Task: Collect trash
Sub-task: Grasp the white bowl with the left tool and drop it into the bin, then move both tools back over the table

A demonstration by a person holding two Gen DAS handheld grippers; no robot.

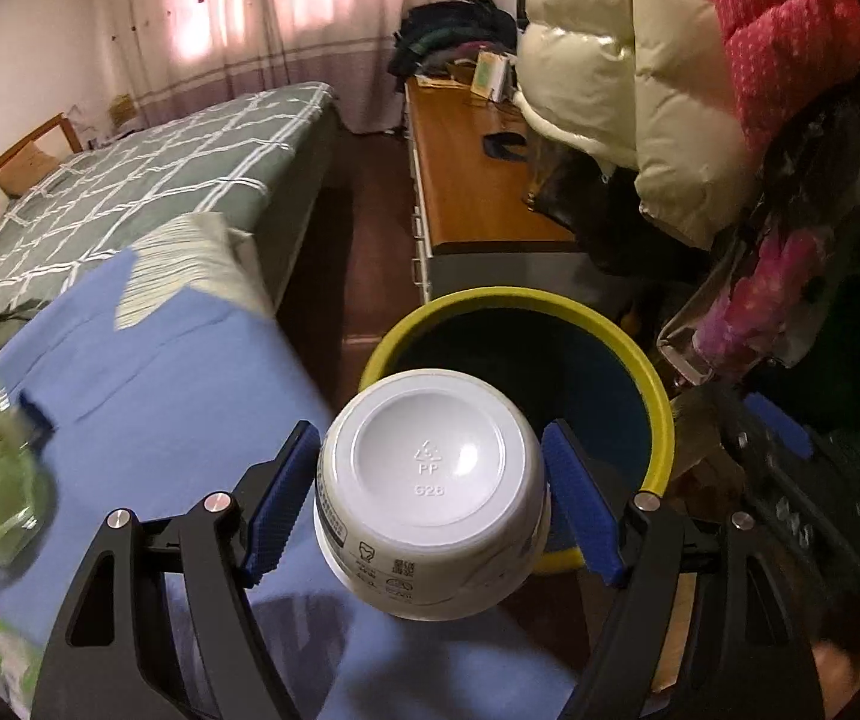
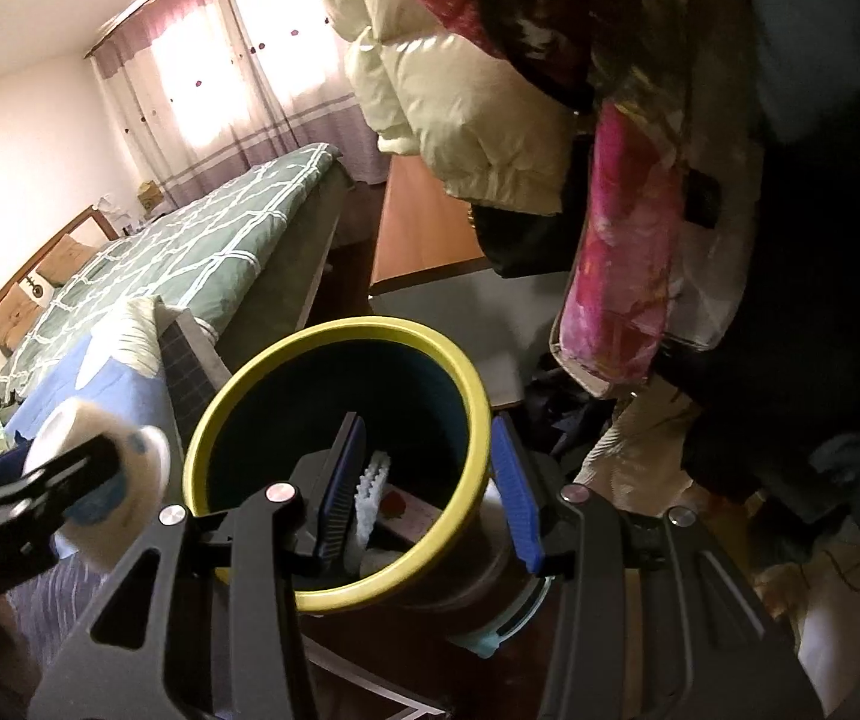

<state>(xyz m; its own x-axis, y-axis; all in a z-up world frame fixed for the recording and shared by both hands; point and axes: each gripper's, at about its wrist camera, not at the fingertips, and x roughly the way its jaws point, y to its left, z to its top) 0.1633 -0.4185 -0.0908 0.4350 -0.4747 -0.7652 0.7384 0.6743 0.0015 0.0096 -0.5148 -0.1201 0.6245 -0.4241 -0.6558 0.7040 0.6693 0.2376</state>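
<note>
While left tongs (image 1: pixel 430 504) clamp cup (image 1: pixel 430 498), bin (image 1: pixel 661 420) just beyond.

The white cup's (image 1: pixel 430 495) upturned base carries an embossed recycling triangle, the letters "PP" and "G28"; its side label's small print is unreadable.

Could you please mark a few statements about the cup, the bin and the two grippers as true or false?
1. The left gripper holds a white cup by its sides. True.
2. The cup's mouth faces the left wrist camera. False: its bottom does.
3. The bin has a red rim. False: the rim is yellow.
4. The right gripper has its fingers either side of the bin's rim. True.
5. The bin is empty. False: some rubbish already lies inside.
</note>
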